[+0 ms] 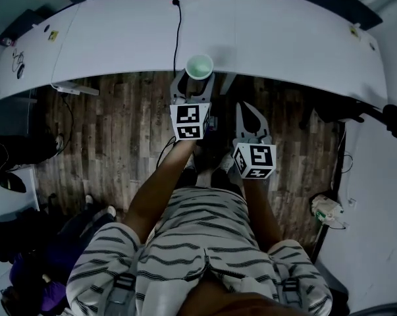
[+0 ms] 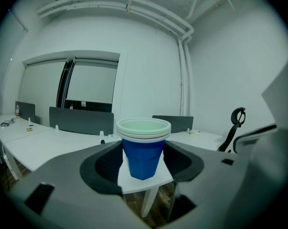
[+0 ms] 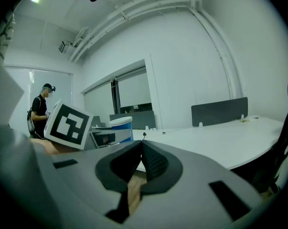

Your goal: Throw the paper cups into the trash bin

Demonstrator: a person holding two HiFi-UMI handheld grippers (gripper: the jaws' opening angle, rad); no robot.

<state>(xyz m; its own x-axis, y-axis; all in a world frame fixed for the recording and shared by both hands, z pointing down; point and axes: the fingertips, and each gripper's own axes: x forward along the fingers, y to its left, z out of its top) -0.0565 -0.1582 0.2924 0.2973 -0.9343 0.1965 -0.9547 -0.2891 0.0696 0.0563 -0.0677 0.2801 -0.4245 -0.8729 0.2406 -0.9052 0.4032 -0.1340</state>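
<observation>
Office: long white curved desk [image 1: 284, 38], low grey divider panels [image 3: 219, 111] on white desktops, black office chair [image 2: 234, 123] beside desk, large framed window [image 2: 48, 82], white pipes [image 3: 148, 4] along ceiling, dark wood-plank floor [image 1: 112, 137]

Head view looks steeply down, gripper views level; all share the cups [image 1: 199, 66].
</observation>
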